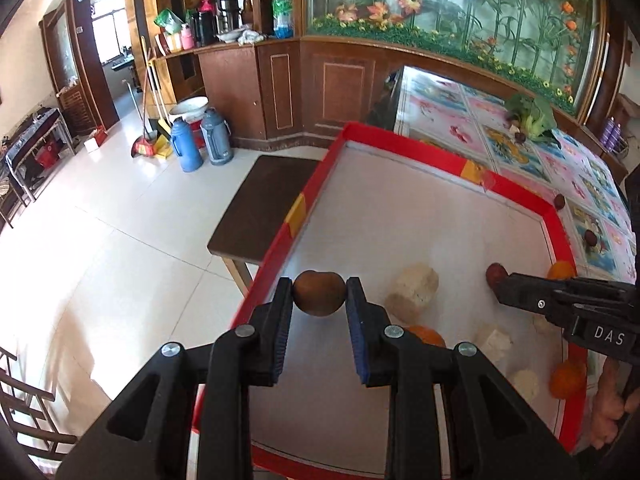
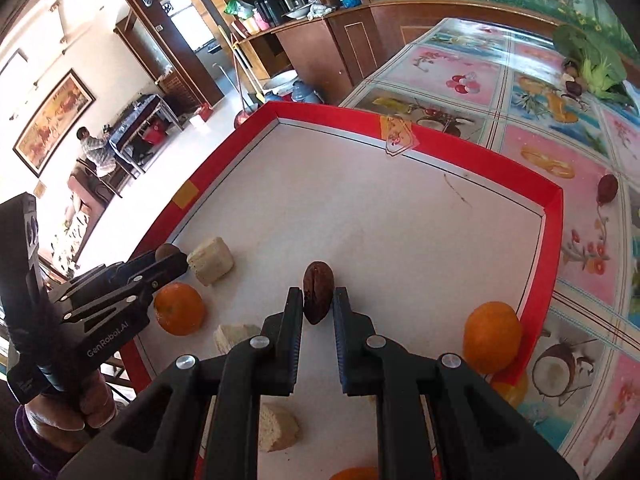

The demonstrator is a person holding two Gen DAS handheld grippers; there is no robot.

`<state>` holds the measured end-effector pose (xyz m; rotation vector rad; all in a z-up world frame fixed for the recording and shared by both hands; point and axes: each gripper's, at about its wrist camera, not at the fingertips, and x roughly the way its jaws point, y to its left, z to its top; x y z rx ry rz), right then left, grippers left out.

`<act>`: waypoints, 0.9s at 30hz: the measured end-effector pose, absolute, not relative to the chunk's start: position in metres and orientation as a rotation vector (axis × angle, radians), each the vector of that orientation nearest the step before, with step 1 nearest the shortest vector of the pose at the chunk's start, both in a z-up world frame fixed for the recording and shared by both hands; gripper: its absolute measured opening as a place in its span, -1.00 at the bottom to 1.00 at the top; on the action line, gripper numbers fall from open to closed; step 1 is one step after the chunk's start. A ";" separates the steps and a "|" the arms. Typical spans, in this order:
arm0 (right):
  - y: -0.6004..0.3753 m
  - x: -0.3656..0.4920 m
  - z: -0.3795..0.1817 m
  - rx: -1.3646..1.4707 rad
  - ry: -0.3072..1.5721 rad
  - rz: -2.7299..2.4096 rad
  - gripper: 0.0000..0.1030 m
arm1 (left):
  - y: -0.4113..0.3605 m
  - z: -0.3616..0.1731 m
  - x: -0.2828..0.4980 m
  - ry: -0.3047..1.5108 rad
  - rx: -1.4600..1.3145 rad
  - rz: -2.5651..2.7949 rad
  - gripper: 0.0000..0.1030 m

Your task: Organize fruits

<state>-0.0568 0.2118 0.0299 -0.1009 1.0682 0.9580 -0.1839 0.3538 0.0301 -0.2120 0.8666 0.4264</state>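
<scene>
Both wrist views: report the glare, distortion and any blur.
Left wrist view: floor glares white, fisheye bends the red tray rim, far tablecloth soft. Right wrist view: room at left overexposed, tray floor evenly lit, brown fruit between the right gripper fingers sharp.

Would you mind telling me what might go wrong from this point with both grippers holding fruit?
1. The left gripper pinches its brown fruit only at the fingertips, near the red tray wall; it may slip out onto the floor.
2. The right gripper grips its dark fruit edge-on; it may twist free.
</scene>
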 end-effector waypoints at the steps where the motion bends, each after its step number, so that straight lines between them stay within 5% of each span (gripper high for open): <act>1: 0.212 -0.058 0.030 -0.114 1.065 0.957 -0.74 | 0.354 0.028 -0.184 0.876 -0.215 0.429 -0.44; 3: 0.213 -0.059 0.030 -0.135 1.057 0.950 -0.62 | 0.355 0.022 -0.184 0.901 -0.232 0.439 -0.44; 5: 0.207 -0.061 0.033 -0.136 1.041 0.946 -0.18 | 0.354 0.022 -0.185 0.904 -0.232 0.446 -0.43; 15: 0.138 -0.077 0.069 -0.069 0.816 0.958 0.02 | 0.318 0.055 -0.207 0.803 -0.152 0.531 0.55; 27: 0.040 -0.099 0.112 0.022 0.616 0.824 0.15 | 0.191 0.120 -0.213 0.627 0.086 0.427 0.83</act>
